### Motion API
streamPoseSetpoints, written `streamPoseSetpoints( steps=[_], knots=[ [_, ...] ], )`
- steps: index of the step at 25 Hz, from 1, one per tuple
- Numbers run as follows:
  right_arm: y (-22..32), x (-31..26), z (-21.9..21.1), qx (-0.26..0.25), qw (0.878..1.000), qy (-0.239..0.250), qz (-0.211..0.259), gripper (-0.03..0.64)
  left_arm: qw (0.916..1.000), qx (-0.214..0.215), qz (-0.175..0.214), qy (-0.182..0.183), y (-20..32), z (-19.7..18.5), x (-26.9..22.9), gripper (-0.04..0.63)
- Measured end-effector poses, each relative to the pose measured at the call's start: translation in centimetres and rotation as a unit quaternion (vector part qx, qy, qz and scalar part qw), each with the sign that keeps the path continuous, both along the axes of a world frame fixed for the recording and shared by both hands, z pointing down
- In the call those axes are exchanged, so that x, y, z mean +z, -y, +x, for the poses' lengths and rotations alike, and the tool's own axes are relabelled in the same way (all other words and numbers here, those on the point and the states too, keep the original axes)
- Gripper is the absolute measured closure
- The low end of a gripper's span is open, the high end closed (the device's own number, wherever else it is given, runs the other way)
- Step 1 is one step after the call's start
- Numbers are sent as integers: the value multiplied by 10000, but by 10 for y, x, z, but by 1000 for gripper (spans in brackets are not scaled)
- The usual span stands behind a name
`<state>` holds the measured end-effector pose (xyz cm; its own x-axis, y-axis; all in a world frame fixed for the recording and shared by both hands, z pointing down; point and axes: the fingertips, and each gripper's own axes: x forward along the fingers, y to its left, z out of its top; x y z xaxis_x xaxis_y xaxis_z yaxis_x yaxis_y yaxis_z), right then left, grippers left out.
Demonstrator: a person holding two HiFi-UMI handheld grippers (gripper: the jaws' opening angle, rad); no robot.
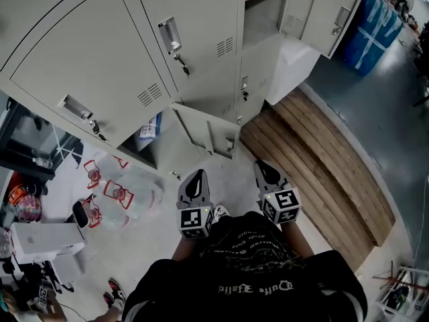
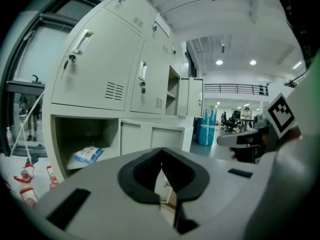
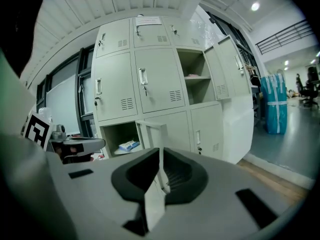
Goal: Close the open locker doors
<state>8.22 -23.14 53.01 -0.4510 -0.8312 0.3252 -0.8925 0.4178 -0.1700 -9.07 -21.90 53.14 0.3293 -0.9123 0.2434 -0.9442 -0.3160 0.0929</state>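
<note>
Both claws are closed with nothing between the jaws: my left claw (image 1: 195,182) and right claw (image 1: 267,172) sit side by side low in front of me, pointing at the lockers (image 1: 201,52) and short of touching them. The lower door (image 1: 204,134) stands open straight ahead, swung out toward me and closer to the left claw's line than the right's. In the right gripper view its edge lines up behind the closed jaws. Left of it, its compartment holds a packet (image 1: 151,127). The upper door (image 1: 328,12) is open too, high on the right and well apart from both claws. A pack of bottles (image 1: 114,193) and a white box (image 1: 43,240) lie on the floor (image 1: 231,173) to my left. A wooden platform (image 1: 322,159) runs along the right, starting just beside the right claw, with a blue stack (image 1: 374,29) beyond the lockers' end. Bare floor lies between the claws and the lower door
</note>
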Motion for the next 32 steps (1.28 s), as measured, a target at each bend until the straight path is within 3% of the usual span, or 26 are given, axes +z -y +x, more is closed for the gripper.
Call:
streamPoseSetpoints(
  steps=[2,4,14,22,24,26,32],
  knots=[
    [11,-1,-8,-143,9999,10,-2,592,10000,-21,-32,-27,7,-7,2,588],
    [21,0,-15,-391,9992,-24,-7,509,9999,-102,-80,-70,10,-15,6,588],
    [80,5,-26,-1384,9893,-418,-214,456,9962,-822,-249,-160,15,-38,14,588],
    [109,19,-48,-2567,9606,-1004,-362,456,9874,-1560,-260,-96,24,-43,10,588],
    [111,21,-51,-2819,9533,-1024,-367,457,9841,-1757,-263,-85,24,-44,10,588],
    [109,21,-55,-3080,9453,-1022,-341,513,9804,-1951,-249,-50,23,-46,11,588],
    [96,19,-63,-3647,9244,-1075,-304,517,9682,-2477,-348,10,16,-52,13,588]
  ],
)
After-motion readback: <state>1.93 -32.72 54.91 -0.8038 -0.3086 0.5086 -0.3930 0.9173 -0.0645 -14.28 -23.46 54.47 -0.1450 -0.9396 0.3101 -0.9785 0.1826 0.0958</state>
